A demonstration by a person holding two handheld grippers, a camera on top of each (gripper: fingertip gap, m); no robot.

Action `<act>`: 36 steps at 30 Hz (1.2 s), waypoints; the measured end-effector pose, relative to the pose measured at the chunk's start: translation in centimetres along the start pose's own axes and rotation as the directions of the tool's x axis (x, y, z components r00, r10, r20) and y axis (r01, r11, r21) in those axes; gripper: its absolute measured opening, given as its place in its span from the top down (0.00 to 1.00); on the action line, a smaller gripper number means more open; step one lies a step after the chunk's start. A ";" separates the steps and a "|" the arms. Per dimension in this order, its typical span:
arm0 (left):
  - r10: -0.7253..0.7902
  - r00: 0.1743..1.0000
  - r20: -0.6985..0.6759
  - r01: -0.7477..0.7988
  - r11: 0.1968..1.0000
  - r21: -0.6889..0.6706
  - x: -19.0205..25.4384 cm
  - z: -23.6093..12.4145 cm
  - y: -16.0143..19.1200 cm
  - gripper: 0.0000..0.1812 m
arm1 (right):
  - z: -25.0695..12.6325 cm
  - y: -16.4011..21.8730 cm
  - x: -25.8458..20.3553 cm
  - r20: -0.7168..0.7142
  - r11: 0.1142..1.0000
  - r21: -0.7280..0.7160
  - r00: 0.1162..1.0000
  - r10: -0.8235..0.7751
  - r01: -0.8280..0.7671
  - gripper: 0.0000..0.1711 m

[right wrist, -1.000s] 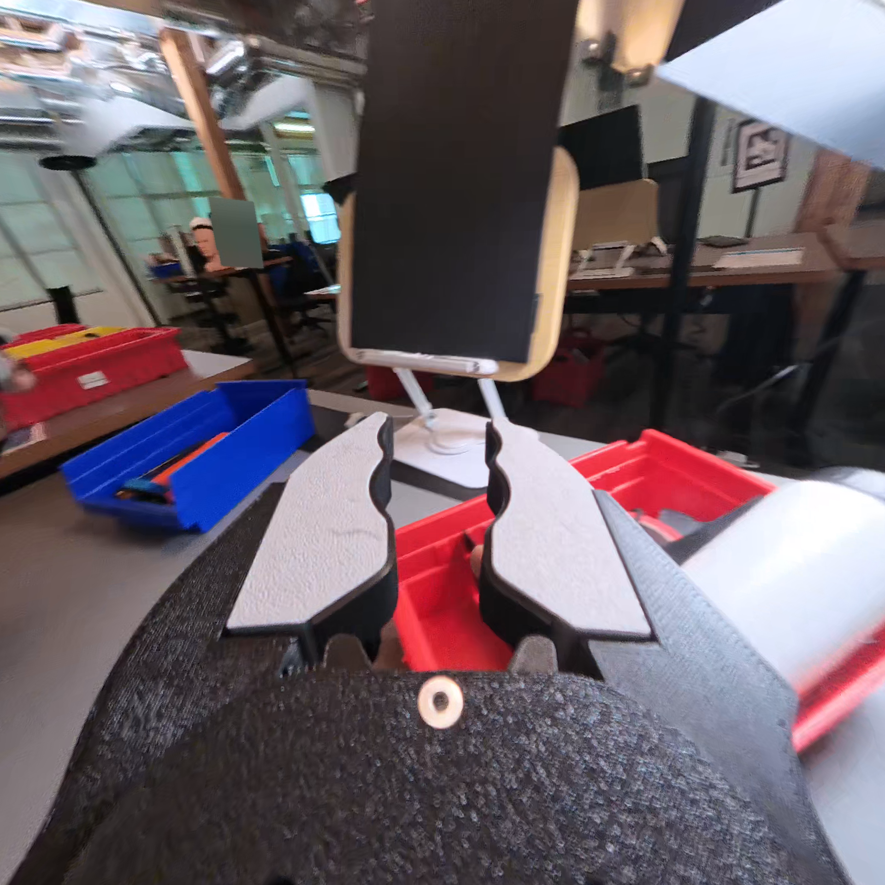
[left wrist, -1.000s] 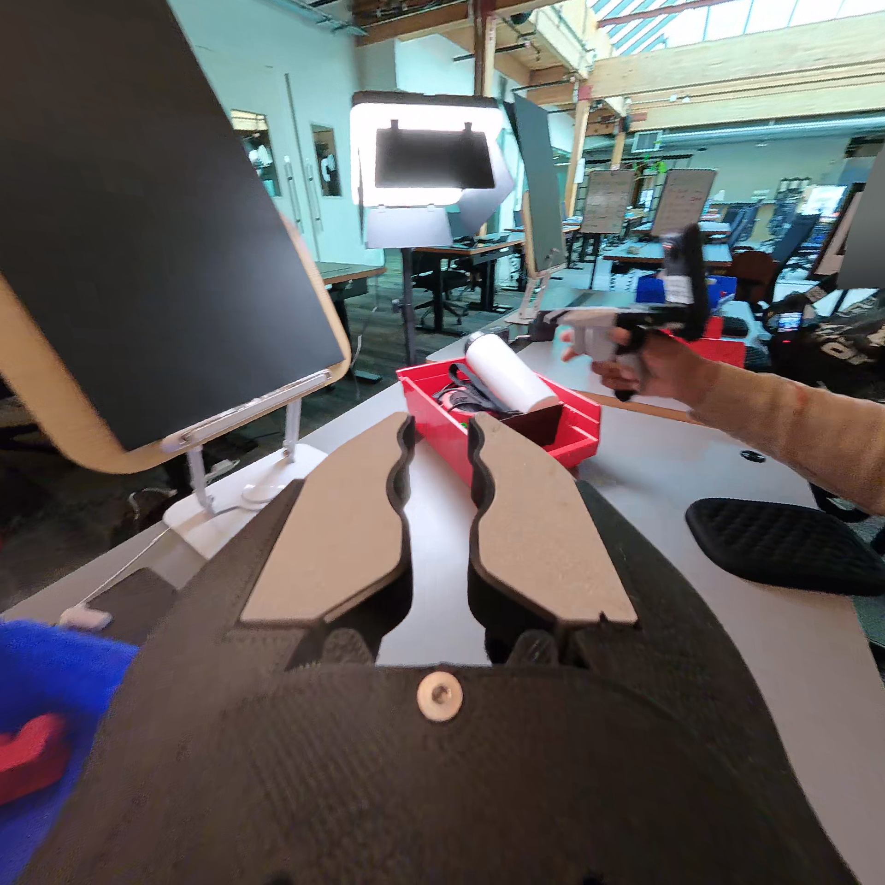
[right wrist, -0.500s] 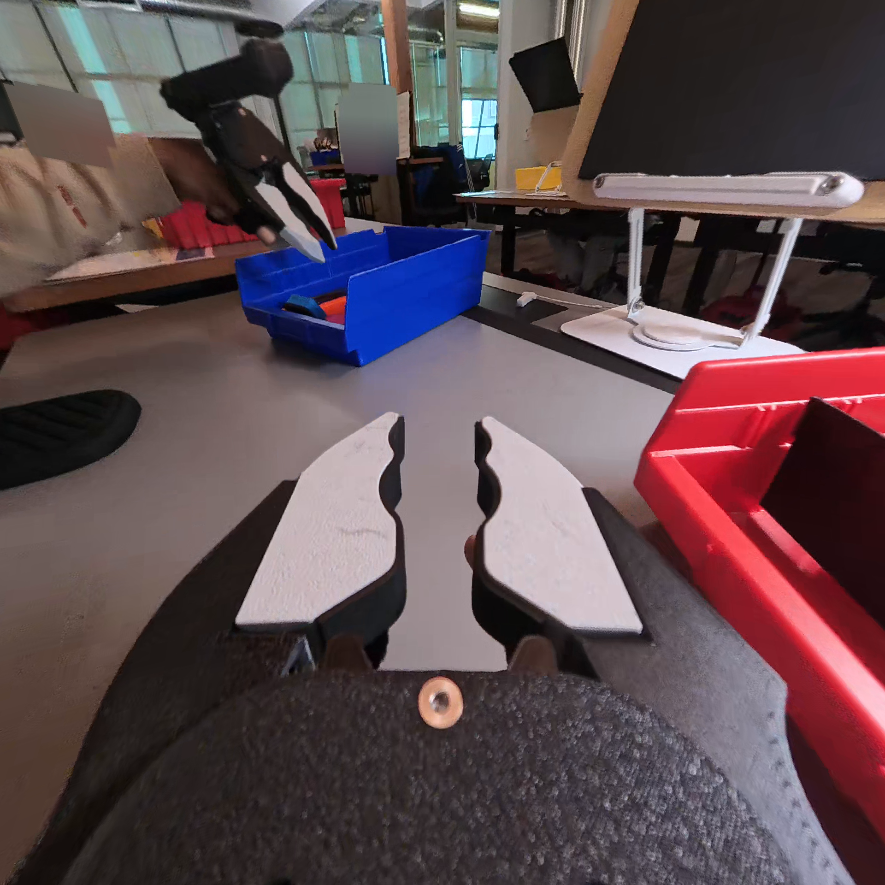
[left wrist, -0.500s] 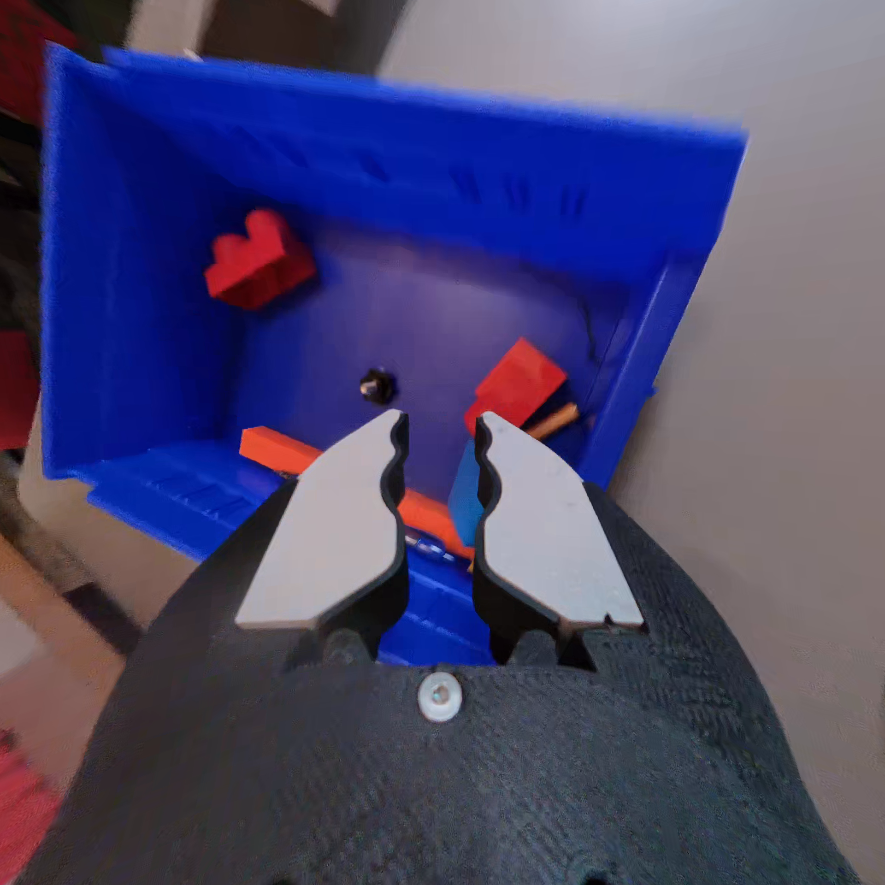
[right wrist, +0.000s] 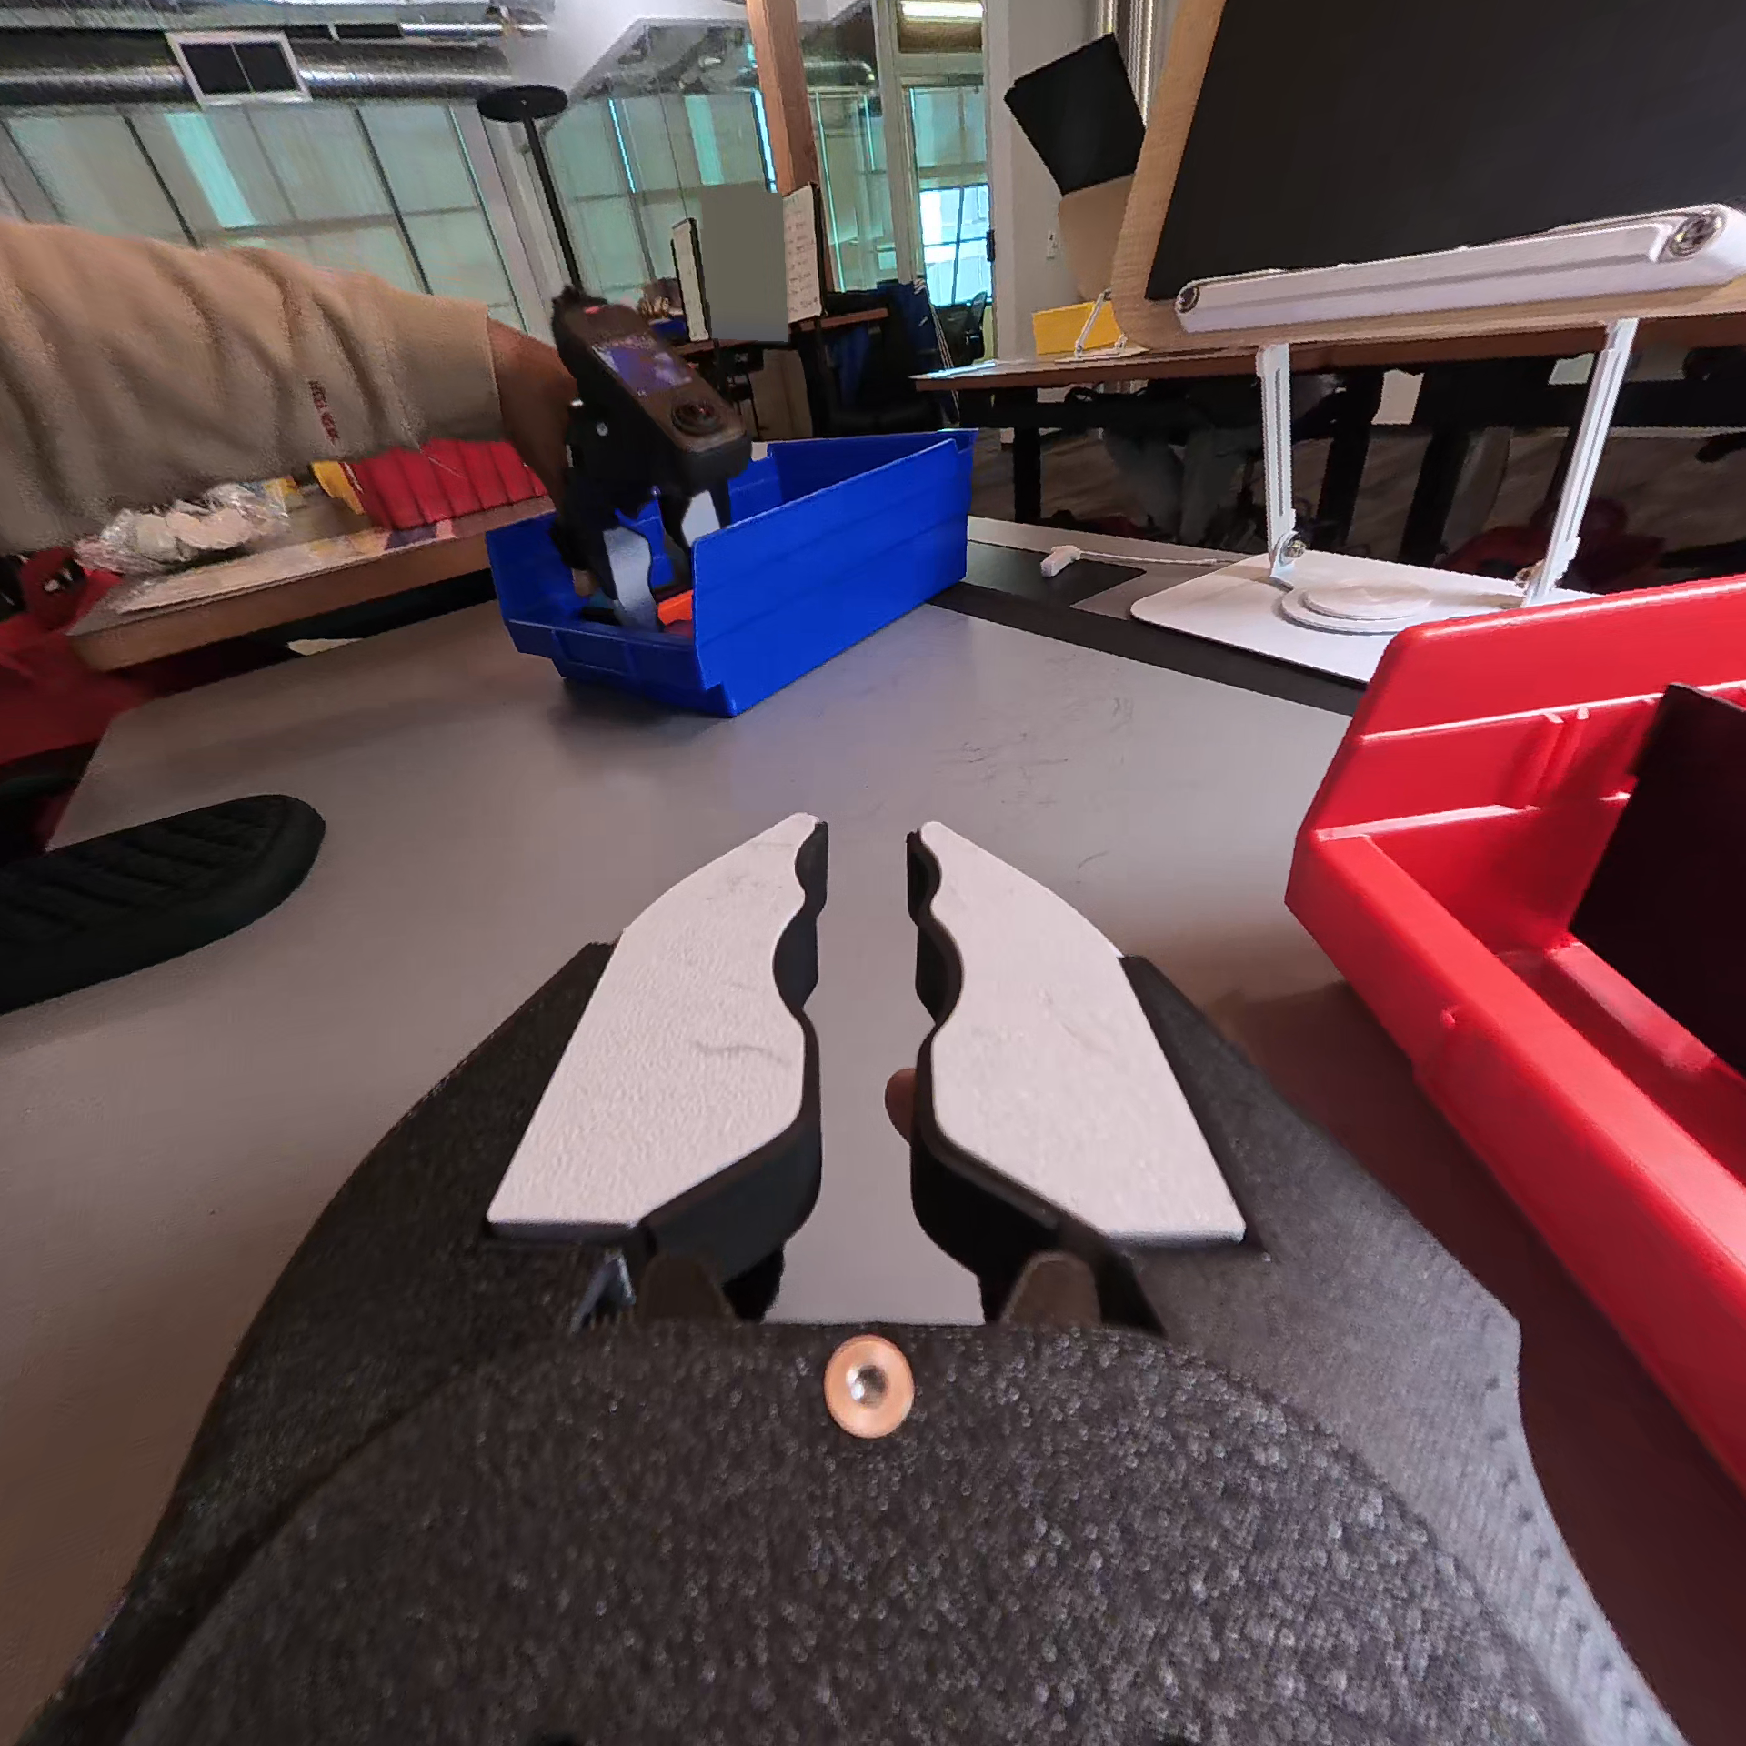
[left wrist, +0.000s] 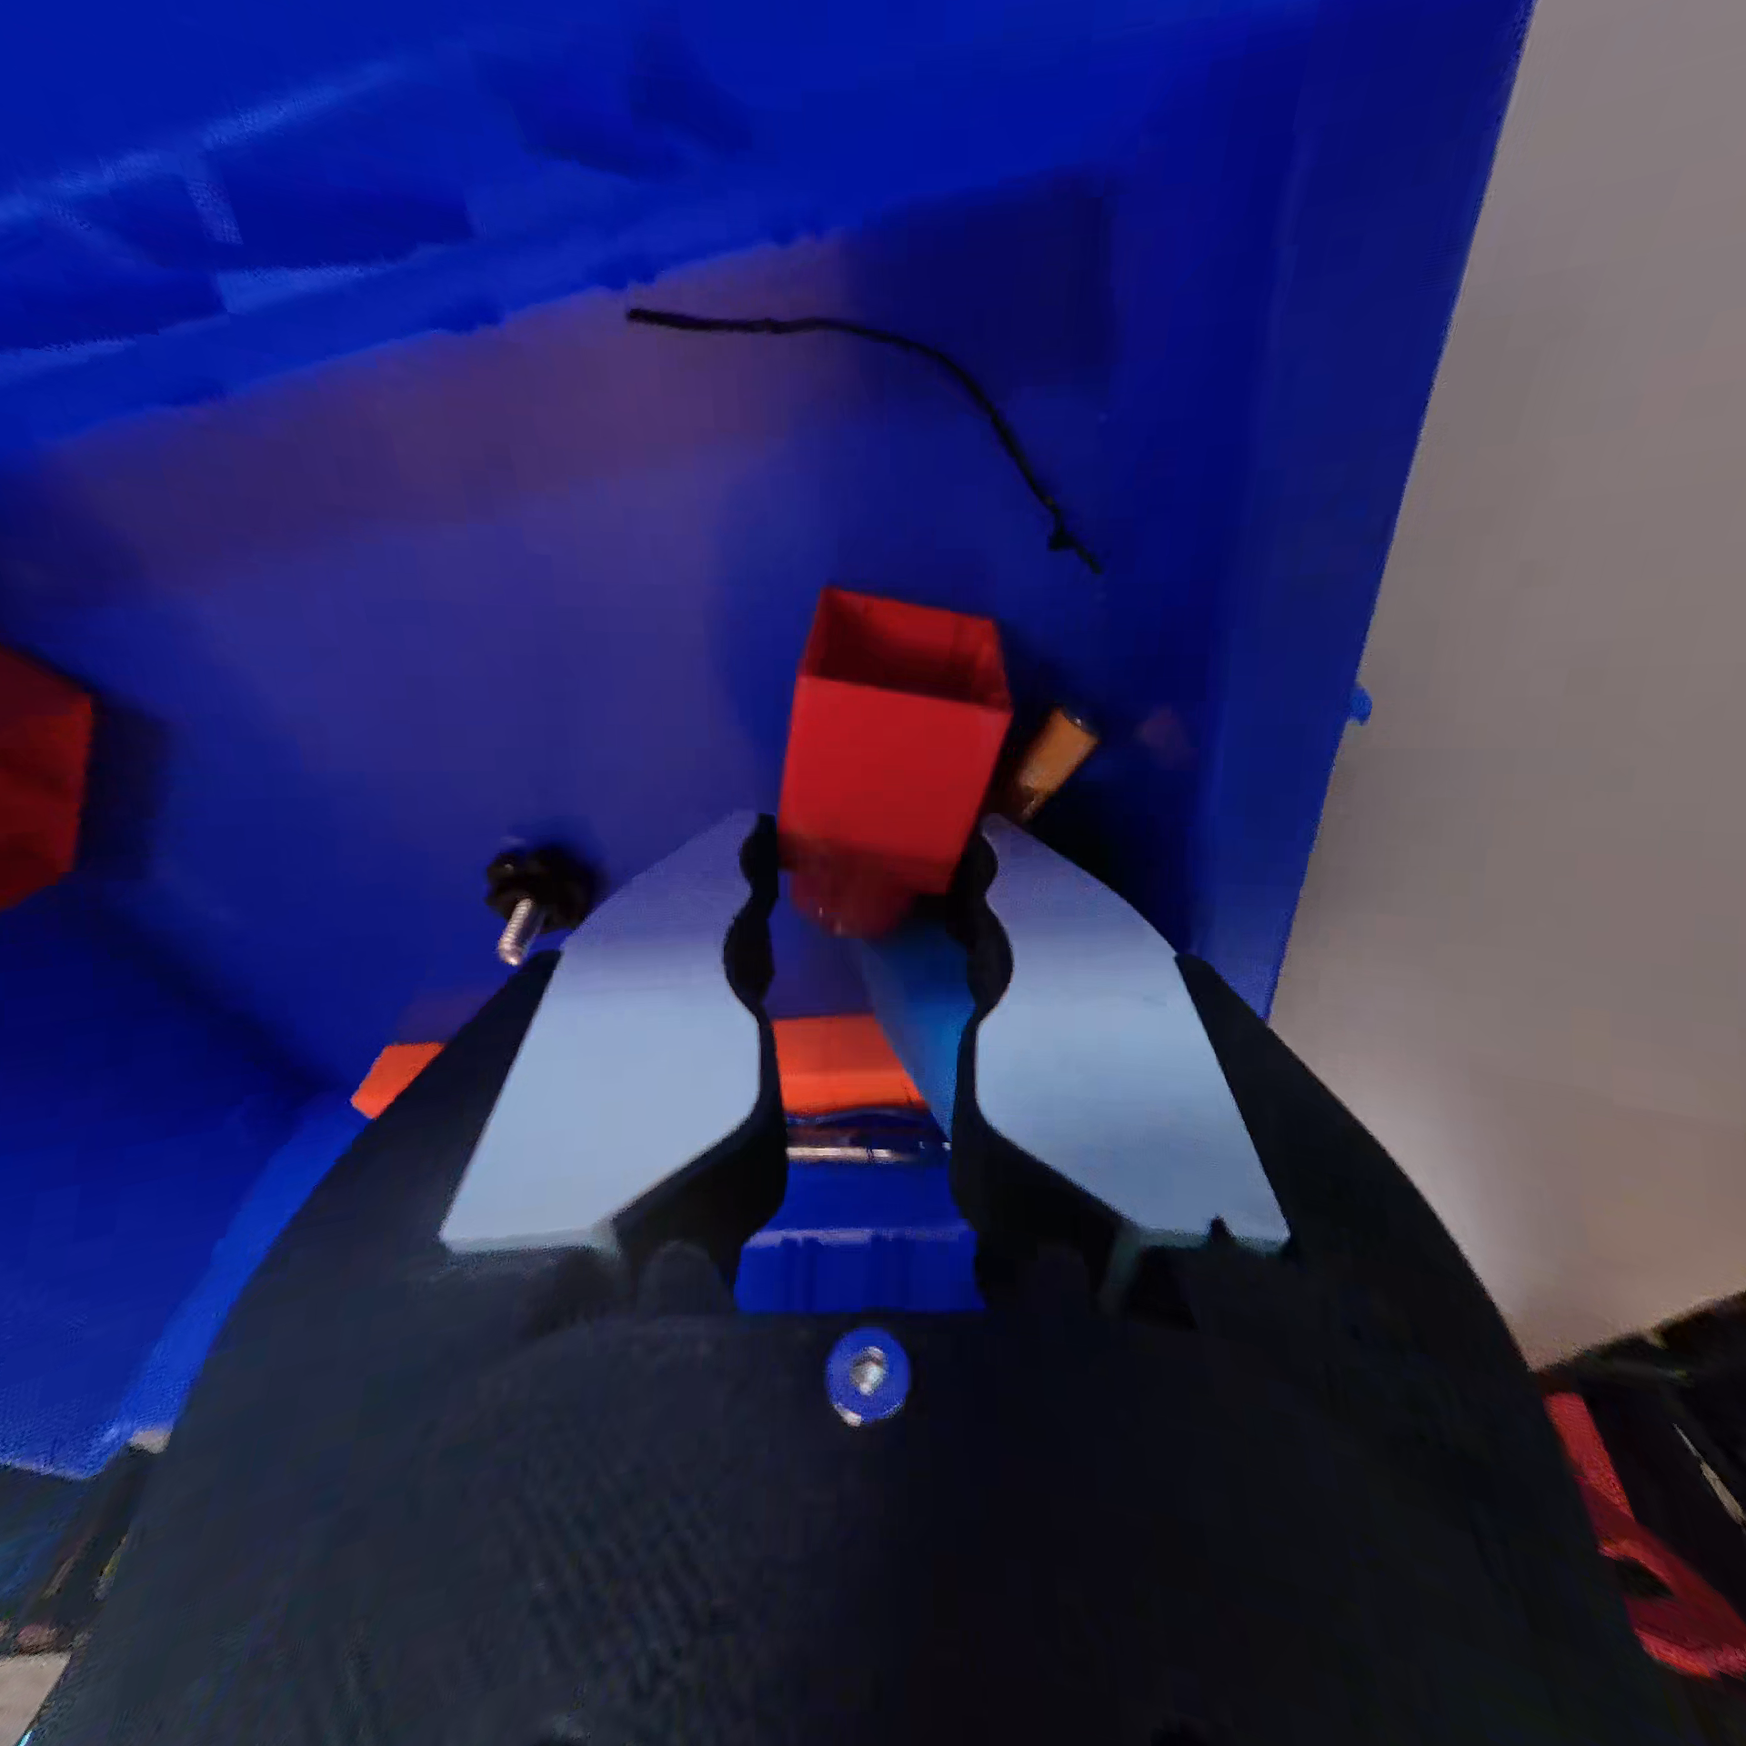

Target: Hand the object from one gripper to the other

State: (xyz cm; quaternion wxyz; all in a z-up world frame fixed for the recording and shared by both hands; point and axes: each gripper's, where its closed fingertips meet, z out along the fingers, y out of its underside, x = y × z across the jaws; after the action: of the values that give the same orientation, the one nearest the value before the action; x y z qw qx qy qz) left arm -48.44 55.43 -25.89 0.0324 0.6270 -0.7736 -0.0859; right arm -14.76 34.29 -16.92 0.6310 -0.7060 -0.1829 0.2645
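Left wrist view: left tool [left wrist: 864, 846] gaped, straddling red block [left wrist: 893, 756] in blue bin [left wrist: 661, 189]. Block looked rigid, light, flat-sided; best gripped across opposite faces. Right tool [right wrist: 867, 836] sat unclenched, empty, over desk [right wrist: 567, 803].

I am in an open-plan office that doubles as a lab or workshop — exposed ducts [right wrist: 312, 66] run along the ceiling, glass partition walls [right wrist: 283, 189] stand behind, and rows of wooden desks [right wrist: 1086, 368] with office chairs [right wrist: 964, 326] fill the room. A whiteboard [right wrist: 803, 255] stands farther back. My own grey counter [right wrist: 567, 803] carries plastic parts bins — a blue bin [right wrist: 803, 567] and a red bin [right wrist: 1512, 850] — and a dark panel on a white stand [right wrist: 1370, 595], like a recording set-up.
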 end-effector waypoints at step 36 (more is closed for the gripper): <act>0.119 0.969 -0.217 0.179 0.269 0.946 18.9 -12.4 -24.1 0.80 | 5.4 1.9 -11.6 0.493 0.966 -0.218 0.870 -0.014 0.139 0.79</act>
State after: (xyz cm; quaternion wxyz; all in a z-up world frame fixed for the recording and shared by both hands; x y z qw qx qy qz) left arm -27.18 31.07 -18.94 -0.2597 0.5381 -0.6449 0.4765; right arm -27.33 31.44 -17.54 0.4821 -0.6813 -0.3953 0.3837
